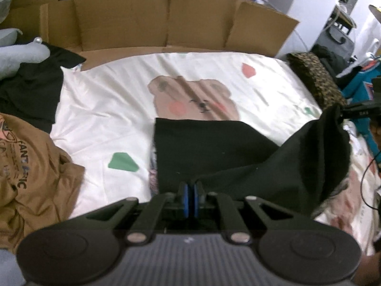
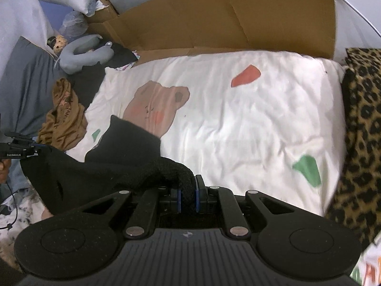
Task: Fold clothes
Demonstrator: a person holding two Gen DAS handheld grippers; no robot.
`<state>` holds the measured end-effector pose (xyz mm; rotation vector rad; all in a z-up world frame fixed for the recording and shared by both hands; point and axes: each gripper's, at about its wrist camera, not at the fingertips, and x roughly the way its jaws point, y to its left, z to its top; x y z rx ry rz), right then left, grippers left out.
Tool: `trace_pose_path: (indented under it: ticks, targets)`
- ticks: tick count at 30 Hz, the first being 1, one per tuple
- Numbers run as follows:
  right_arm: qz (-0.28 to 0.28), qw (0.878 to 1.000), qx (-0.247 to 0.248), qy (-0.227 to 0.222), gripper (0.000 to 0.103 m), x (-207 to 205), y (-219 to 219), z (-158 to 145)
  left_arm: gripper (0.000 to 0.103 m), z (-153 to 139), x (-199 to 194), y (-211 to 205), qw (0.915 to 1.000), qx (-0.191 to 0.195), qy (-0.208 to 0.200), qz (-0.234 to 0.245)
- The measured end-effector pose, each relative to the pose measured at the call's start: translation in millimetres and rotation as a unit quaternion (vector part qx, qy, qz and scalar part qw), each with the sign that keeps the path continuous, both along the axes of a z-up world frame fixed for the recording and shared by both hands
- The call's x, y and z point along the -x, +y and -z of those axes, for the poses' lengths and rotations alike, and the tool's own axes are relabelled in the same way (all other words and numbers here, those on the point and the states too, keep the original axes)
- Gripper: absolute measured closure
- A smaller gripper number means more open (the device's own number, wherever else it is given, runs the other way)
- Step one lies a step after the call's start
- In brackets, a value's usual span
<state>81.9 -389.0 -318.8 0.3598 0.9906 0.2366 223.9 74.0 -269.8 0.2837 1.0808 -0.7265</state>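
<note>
Both tongs pinch a black garment (image 1: 214,147) over the bed (image 2: 250,119). The left tongs (image 1: 190,199) are closed on its near edge. The right tongs (image 2: 188,196) clamp a bunched corner, lifted as if to carry it across for a fold. A crumpled brown T-shirt (image 1: 31,166) lies nearby.

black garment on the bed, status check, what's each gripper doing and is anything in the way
Left gripper and right gripper both shut on black knit garment. Garment lifted over white printed bedsheet. Crumpled brown t-shirt lies apart, beside it.
</note>
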Motion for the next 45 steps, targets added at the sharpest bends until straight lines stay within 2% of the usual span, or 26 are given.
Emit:
trace_pose_path:
  ticks: [2,4,5,6,7,8,11,14,17,23,29,30,32,34,37,45]
  targets:
    - [0.008,1.000,0.003,-0.001,0.092,-12,1,10,0.097,16,-10,1,0.9999,-0.009,-0.006,-0.011]
    - [0.021,1.000,0.005,0.001,0.085,-23,2,22,0.094,39,-22,-1,0.9976,-0.053,-0.023,-0.037]
    - [0.027,1.000,0.008,0.004,0.075,-23,2,23,0.093,44,-24,-1,0.9961,-0.066,-0.027,-0.052]
    - [0.032,0.999,0.011,0.007,0.069,-23,1,24,0.091,49,-27,0,0.9943,-0.078,-0.031,-0.066]
    - [0.037,0.999,0.015,0.009,0.068,-23,1,24,0.088,53,-29,0,0.9921,-0.089,-0.034,-0.081]
    - [0.043,0.999,0.018,0.012,0.068,-24,1,25,0.083,52,-29,1,0.9927,-0.075,-0.033,-0.088]
    - [0.059,0.998,0.028,0.019,0.055,-24,1,28,0.072,43,-27,-4,0.9937,-0.047,-0.039,-0.094]
    - [0.078,0.996,0.026,0.018,0.053,-14,-7,21,0.070,33,-19,-22,0.9957,-0.031,-0.043,-0.076]
    - [0.096,0.995,0.020,0.028,0.046,0,-10,20,0.070,23,-12,-40,0.9971,-0.016,-0.046,-0.058]
    - [0.130,0.990,0.004,0.056,0.045,30,-12,21,0.070,11,12,-89,0.9989,0.033,-0.032,0.011]
    - [0.162,0.983,-0.012,0.084,0.045,61,-15,22,0.069,6,32,-141,0.9943,0.081,-0.009,0.068]
    - [0.168,0.982,-0.014,0.089,0.045,66,-15,22,0.064,5,35,-149,0.9934,0.087,-0.004,0.075]
    - [0.176,0.979,-0.026,0.100,0.045,75,-10,23,0.060,10,40,-162,0.9924,0.085,0.005,0.088]
    - [0.180,0.977,-0.042,0.111,0.045,83,0,23,0.060,13,45,-174,0.9923,0.083,0.007,0.092]
    - [0.144,0.985,-0.025,0.096,0.045,83,15,19,0.060,15,50,-184,0.9919,0.087,0.011,0.092]
    - [0.143,0.981,-0.046,0.125,0.045,84,22,41,0.060,14,65,-203,0.9882,0.095,0.025,0.117]
